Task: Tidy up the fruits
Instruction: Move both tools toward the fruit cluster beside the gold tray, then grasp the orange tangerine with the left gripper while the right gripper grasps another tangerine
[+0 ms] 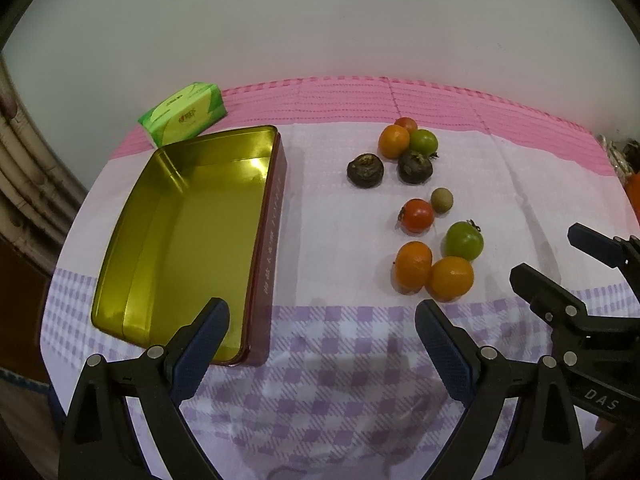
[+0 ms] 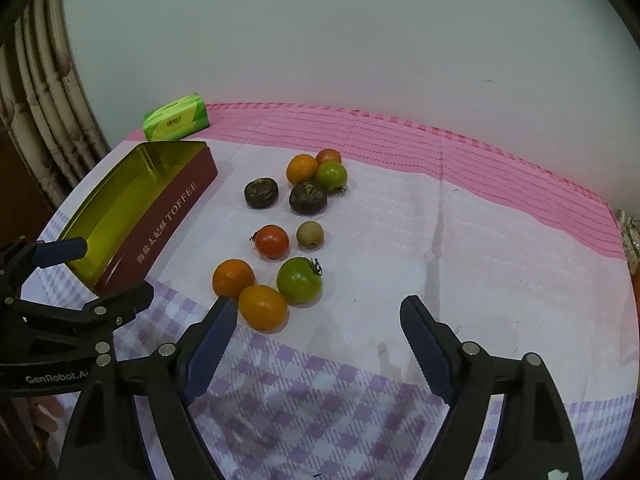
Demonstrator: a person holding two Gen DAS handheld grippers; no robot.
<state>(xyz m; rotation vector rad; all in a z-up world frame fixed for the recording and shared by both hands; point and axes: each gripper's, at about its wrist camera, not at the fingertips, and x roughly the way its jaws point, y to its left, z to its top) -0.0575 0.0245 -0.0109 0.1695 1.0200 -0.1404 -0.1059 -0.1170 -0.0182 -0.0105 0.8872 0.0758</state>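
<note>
Lying loose on the checked tablecloth (image 2: 460, 240), right of the empty toffee tin (image 2: 168, 216), the tomatoes and oranges are being judged light, round, roll-prone; nearest orange (image 2: 263, 307) is best pinched across its middle; right gripper (image 2: 318, 330) and left gripper (image 1: 322, 332) are standing apart, holding nothing

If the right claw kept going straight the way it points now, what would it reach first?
Probably bare tablecloth: the right claw hangs open and empty, the nearest orange and green tomato just left of its line. Depth is unclear.
</note>
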